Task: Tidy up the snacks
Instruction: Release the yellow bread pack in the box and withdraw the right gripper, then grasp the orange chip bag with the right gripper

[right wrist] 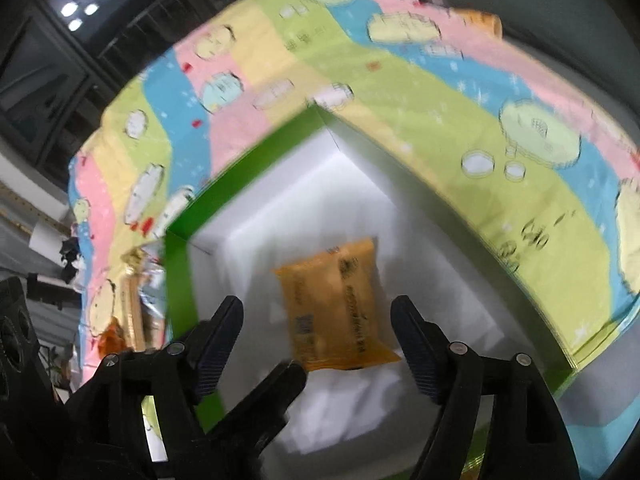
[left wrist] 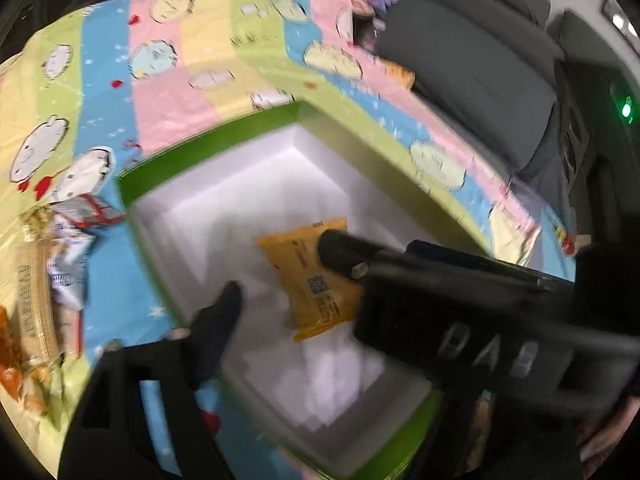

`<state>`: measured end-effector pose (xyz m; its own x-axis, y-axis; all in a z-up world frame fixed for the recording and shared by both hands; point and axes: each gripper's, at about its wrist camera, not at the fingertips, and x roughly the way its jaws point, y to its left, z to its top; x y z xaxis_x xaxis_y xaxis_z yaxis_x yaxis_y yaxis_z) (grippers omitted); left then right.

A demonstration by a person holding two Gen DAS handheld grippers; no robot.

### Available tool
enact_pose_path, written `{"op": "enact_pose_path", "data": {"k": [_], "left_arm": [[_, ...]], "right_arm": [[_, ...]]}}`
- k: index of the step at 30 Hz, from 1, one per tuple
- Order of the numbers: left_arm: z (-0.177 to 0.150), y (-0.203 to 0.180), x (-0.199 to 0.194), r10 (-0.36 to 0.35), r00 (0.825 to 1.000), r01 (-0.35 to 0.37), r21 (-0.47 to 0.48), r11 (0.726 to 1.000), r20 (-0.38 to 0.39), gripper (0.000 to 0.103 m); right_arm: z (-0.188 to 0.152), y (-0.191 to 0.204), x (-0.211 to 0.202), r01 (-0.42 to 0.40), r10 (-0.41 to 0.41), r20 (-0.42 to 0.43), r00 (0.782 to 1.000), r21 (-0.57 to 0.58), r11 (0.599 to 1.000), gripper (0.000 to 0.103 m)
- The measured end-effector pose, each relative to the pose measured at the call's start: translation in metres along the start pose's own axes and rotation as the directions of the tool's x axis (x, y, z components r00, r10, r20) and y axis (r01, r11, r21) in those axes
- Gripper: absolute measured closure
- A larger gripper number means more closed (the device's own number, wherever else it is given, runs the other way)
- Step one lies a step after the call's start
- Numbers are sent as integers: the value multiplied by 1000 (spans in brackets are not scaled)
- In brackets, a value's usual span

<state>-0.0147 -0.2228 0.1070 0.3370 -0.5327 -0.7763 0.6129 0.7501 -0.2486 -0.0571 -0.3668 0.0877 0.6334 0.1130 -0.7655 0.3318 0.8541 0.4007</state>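
An orange snack packet (left wrist: 308, 276) (right wrist: 336, 308) lies flat on the white floor of a green-rimmed box (left wrist: 208, 148) (right wrist: 180, 276). My right gripper (right wrist: 318, 320) hangs over the box, open, and the packet shows between its fingers without touching either pad. My left gripper (left wrist: 320, 304) is open too. Its left finger (left wrist: 224, 312) stands well left of the packet, while its other finger is hidden behind the right gripper's black body (left wrist: 460, 320). In the right wrist view a left gripper finger (right wrist: 280, 384) reaches in from the lower left.
The box sits on a pastel cartoon-print cloth (left wrist: 180, 72) (right wrist: 420, 92). A heap of several snack packets (left wrist: 52, 272) (right wrist: 136, 304) lies left of the box. Another orange packet (left wrist: 400, 72) rests at the cloth's far edge, beside a grey sofa (left wrist: 472, 64).
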Motion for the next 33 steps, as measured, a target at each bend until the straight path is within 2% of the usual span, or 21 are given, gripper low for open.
{"op": "enact_pose_path", "data": {"k": [2, 6, 8, 10, 13, 15, 18, 21, 24, 30, 33], "left_arm": [[-1, 11, -26, 7, 999, -6, -24, 1000, 49, 15], [-6, 42, -72, 71, 990, -57, -114, 992, 118, 7], [-13, 63, -93, 98, 985, -72, -177, 982, 140, 4], [-22, 91, -112, 157, 975, -114, -256, 960, 155, 4], [-44, 135, -140, 279, 945, -200, -377, 905, 171, 3], [-60, 165, -157, 324, 930, -215, -456, 864, 175, 2], [-82, 204, -172, 349, 922, -205, -554, 807, 167, 2], [-100, 235, -175, 396, 908, -232, -626, 745, 135, 2], [-117, 266, -173, 393, 912, -221, -669, 709, 116, 2], [-125, 294, -145, 306, 944, -146, -671, 727, 126, 2], [-123, 301, -124, 272, 955, -130, -660, 740, 117, 2]], "right_arm": [[2, 11, -14, -13, 14, 36, 999, -21, 1000, 25], [1, 39, -37, -85, 91, 73, 993, -74, 994, 19], [-4, 60, -45, -124, 132, 71, 989, -116, 986, 18], [-9, 85, -47, -172, 183, 53, 982, -160, 972, 18], [-15, 115, -46, -257, 263, 3, 965, -204, 945, 18], [-21, 142, -41, -298, 299, -35, 954, -238, 924, 18], [-31, 181, -29, -320, 309, -83, 947, -298, 900, 18], [-39, 214, -10, -354, 322, -148, 935, -338, 872, 18], [-48, 245, 16, -383, 317, -230, 920, -360, 851, 18], [-64, 285, 76, -433, 295, -389, 873, -340, 835, 18], [-69, 297, 101, -430, 263, -437, 860, -343, 835, 18]]}}
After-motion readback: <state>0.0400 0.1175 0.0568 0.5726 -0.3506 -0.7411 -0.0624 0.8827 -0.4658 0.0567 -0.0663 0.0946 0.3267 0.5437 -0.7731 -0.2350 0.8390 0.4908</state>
